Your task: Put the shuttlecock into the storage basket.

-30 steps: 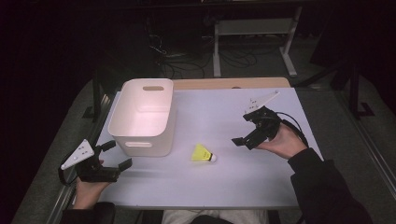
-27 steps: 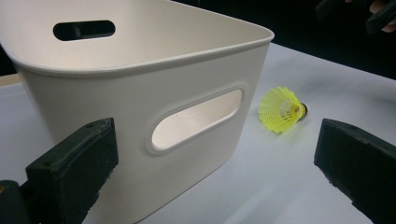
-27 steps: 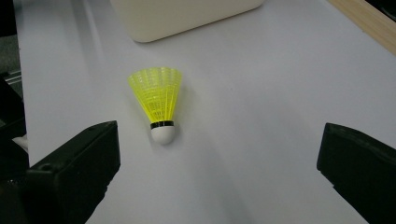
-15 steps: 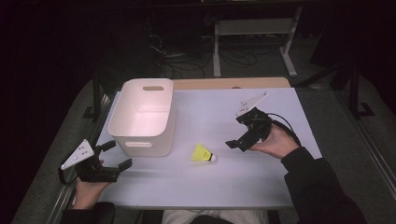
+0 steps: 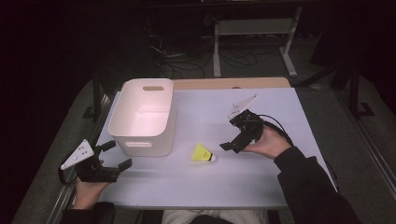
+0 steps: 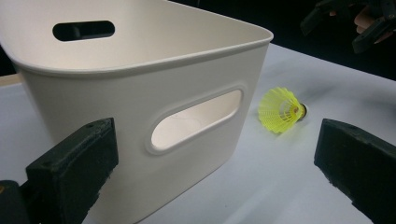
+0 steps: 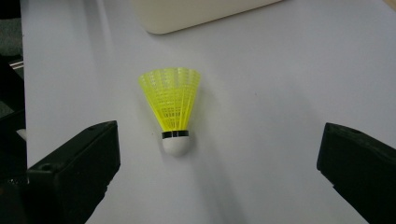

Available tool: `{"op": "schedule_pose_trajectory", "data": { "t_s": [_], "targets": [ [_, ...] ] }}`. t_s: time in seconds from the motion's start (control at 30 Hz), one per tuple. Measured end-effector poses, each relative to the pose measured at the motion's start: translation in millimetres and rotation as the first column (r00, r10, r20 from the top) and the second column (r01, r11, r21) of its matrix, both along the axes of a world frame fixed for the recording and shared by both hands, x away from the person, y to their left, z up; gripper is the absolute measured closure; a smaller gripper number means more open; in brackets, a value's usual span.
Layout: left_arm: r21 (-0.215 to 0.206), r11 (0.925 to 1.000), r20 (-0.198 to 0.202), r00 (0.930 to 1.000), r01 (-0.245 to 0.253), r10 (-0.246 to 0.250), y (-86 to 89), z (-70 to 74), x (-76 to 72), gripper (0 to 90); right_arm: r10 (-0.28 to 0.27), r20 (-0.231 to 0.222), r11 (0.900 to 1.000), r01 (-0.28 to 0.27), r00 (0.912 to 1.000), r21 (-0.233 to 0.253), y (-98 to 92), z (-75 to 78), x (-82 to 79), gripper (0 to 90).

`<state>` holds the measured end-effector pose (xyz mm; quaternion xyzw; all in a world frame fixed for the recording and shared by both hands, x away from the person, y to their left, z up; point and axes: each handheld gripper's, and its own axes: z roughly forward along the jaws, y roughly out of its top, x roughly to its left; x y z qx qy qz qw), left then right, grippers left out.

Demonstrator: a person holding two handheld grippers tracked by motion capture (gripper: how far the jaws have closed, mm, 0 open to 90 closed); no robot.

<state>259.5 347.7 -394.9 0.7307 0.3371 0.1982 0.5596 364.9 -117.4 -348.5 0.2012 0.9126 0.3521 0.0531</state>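
While you hold both tools over it, the white table [image 5: 205, 186] is the largest item, a pale sheet with a wooden strip [image 5: 231, 83] along its 12 o'clock edge.

Next in size: the white bin [image 5: 142, 116], open-topped, standing at about 10 o'clock from the table's centre. In your left gripper view its near wall [image 6: 140, 121] shows an oval handle cut-out; a second slot sits in the far wall.

Next: your right gripper [image 5: 235, 140], held in your right hand [image 5: 266, 142] at 3 o'clock from the table's centre, clear of the surface, a cable looping behind it. Its jaws are spread wide, nothing between them but air; in your right gripper view [image 7: 219, 172] they frame the shuttlecock without touching it.

Next: your left gripper [image 5: 114, 156], in your left hand [image 5: 86, 189] at the table's 8 o'clock corner, grey plate on top. Jaws likewise spread apart and empty, pointed at the bin's near wall.

Smallest: the yellow shuttlecock [image 5: 203, 154], lying on its side on the table at 6 o'clock from centre, just beside the bin's near right corner, between bin and right gripper. White cork end [image 7: 176, 144] points toward your right gripper; skirt points toward the bin.
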Motion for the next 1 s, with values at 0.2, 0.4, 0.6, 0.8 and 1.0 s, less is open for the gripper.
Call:
{"op": "schedule_pose_trajectory", "data": {
  "t_s": [0.2, 0.4, 0.6, 0.8, 1.0],
  "targets": [
    [0.0, 1.0, 0.0, 1.0, 0.0, 0.0, -0.1, -0.1, 0.0, 0.0, 0.014, 0.001, 1.0, -0.014, 0.9999, -0.004, 3.9, -2.6, 1.2, 0.0],
    [0.0, 1.0, 0.0, 1.0, 0.0, 0.0, -0.1, -0.1, 0.0, 0.0, 0.016, -0.012, 1.0, -0.017, 0.9998, -0.012, 8.1, -5.9, 1.9, 0.0],
    [-0.001, 1.0, -0.001, 1.0, 0.001, -0.001, -0.2, -0.1, 0.0, 0.0, 0.025, -0.023, 0.999, -0.026, 0.9994, -0.022, 13.5, -10.7, 2.8, 0.0],
    [0.0, 1.0, -0.001, 1.0, 0.001, -0.001, -0.2, -0.1, 0.0, 0.0, 0.028, -0.035, 0.999, -0.029, 0.999, -0.027, 16.4, -14.5, 3.8, 0.0],
    [-0.001, 1.0, -0.001, 1.0, 0.001, -0.001, -0.2, -0.1, 0.1, 0.0, 0.04, -0.041, 0.998, -0.041, 0.9983, -0.036, 20.7, -20.7, 5.3, 0.0]
  ]
}}
